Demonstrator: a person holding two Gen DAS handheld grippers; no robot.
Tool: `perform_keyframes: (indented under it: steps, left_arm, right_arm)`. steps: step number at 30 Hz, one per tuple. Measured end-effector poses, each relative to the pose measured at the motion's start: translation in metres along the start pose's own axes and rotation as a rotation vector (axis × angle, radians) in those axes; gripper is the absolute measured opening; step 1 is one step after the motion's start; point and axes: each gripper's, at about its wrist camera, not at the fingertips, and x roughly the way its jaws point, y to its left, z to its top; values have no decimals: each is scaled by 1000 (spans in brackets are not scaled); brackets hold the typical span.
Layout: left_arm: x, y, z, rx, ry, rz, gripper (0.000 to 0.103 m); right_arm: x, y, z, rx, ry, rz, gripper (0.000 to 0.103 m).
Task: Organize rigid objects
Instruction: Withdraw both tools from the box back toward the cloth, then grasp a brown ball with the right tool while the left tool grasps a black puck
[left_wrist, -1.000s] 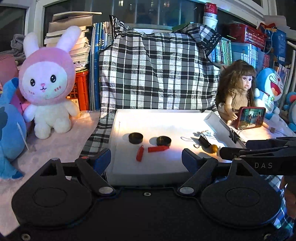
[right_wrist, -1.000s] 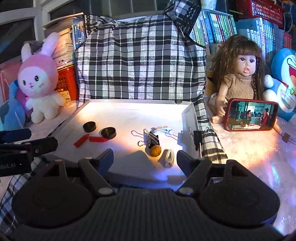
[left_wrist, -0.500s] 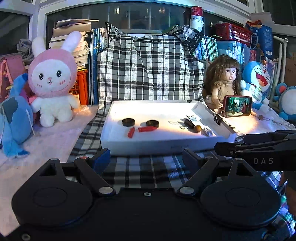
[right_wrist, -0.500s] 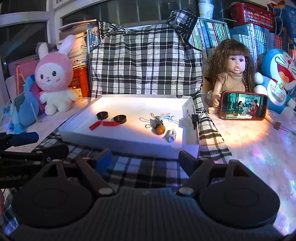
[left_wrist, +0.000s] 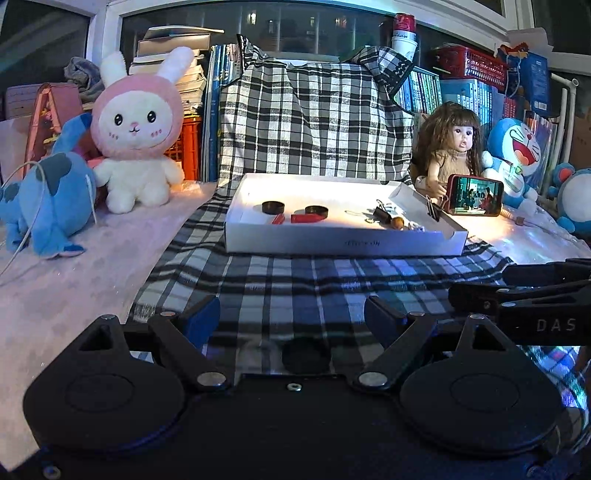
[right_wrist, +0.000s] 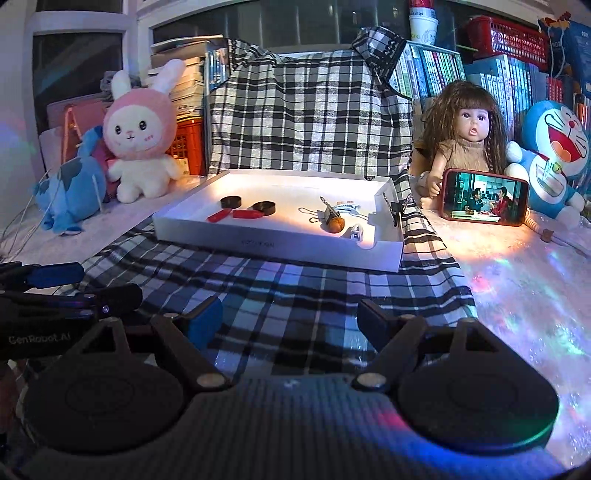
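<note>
A white tray (right_wrist: 277, 242) is seen on a checked cloth (right_wrist: 314, 295), toward the back of the table (right_wrist: 524, 288). A wide strip of cloth lies bare between the tray's front wall and both claws. The left claw (left_wrist: 291, 321) is held wide apart with nothing in it, and so is the right claw (right_wrist: 290, 319).

Inside the tray, two black caps (right_wrist: 231, 202) and two red pieces (right_wrist: 246, 213) are kept on the left; clips (right_wrist: 328, 214) and a brown nut (right_wrist: 337, 223) are on the right.

A bunny (left_wrist: 138, 129) is set by the table's left edge. A doll (right_wrist: 467, 144) and a phone (right_wrist: 484, 197) are set at the right.
</note>
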Motion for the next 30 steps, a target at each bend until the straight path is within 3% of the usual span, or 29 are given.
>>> perform_keyframes:
  steps: [8, 21, 30]
  left_arm:
    - [-18, 3, -17, -7, 7, -3, 83]
    - [-23, -1, -33, -33, 50, -74, 50]
    - [-8, -3, -33, -30, 59, -67, 49]
  right_arm:
    - [-19, 12, -17, -45, -5, 29, 88]
    - [-33, 23, -46, -84, 22, 64, 88]
    - [-35, 32, -55, -122, 14, 82, 85]
